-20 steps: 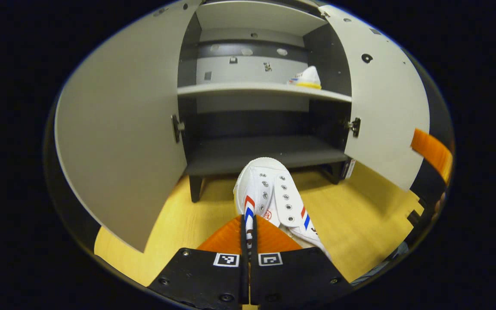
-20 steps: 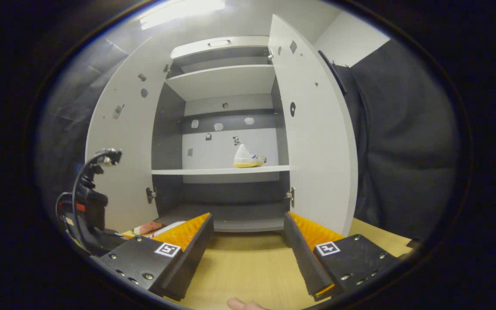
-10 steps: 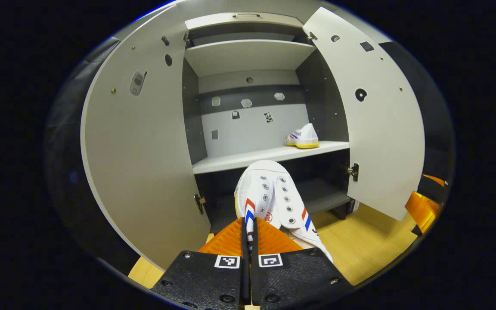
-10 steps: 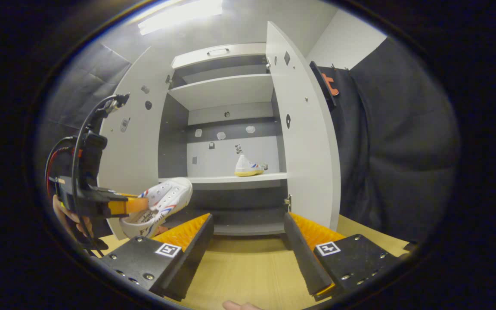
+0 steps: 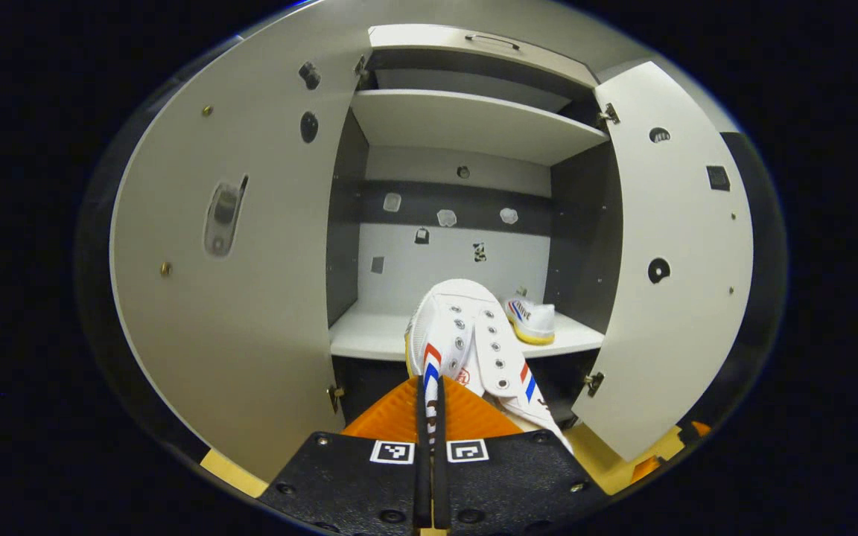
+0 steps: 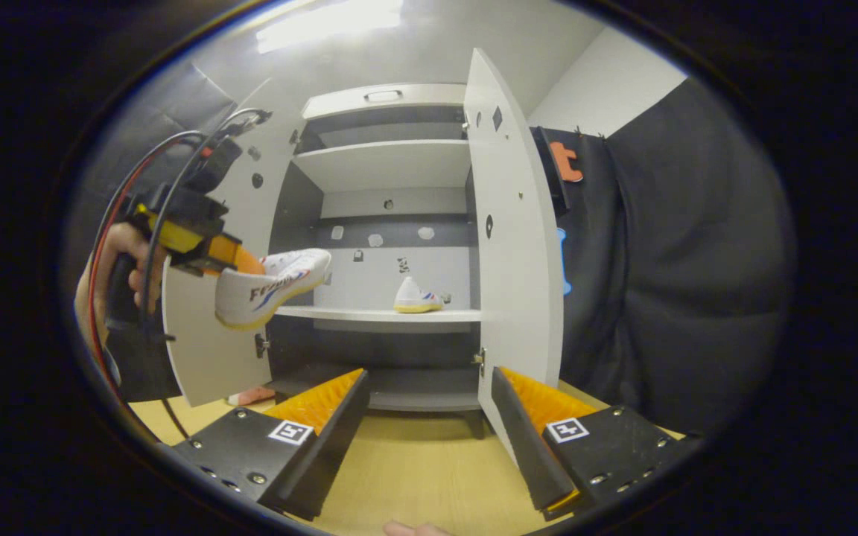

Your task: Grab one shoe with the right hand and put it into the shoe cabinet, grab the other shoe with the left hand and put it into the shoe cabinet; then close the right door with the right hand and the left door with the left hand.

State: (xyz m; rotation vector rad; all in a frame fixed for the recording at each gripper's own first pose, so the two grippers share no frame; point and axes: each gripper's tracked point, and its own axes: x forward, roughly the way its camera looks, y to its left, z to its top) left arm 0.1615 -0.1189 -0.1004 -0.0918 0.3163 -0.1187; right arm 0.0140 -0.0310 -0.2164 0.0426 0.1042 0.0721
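A white shoe (image 5: 466, 339) with red and blue stripes is pinched by its side wall in my left gripper (image 5: 430, 406), toe pointing at the middle shelf (image 5: 369, 339) of the shoe cabinet. The right gripper view shows that same shoe (image 6: 272, 283) held in the air before the left door (image 6: 198, 350), a hand (image 6: 120, 260) holding the left gripper (image 6: 209, 249). The other white shoe (image 5: 531, 320) stands at the right end of the middle shelf (image 6: 339, 315), also seen as a small shoe (image 6: 415, 296). My right gripper (image 6: 429, 406) hangs open and holds nothing, low over the wooden floor.
Both cabinet doors stand wide open: the left door (image 5: 228, 298) and the right door (image 5: 667, 283), the right door (image 6: 511, 246) close ahead of my right gripper. Wooden floor (image 6: 414, 476) lies below. A black cloth wall (image 6: 667, 260) hangs to the right.
My left gripper has risen with the shoe from floor level to the height of the middle shelf. The right gripper has drawn back slightly and stays open.
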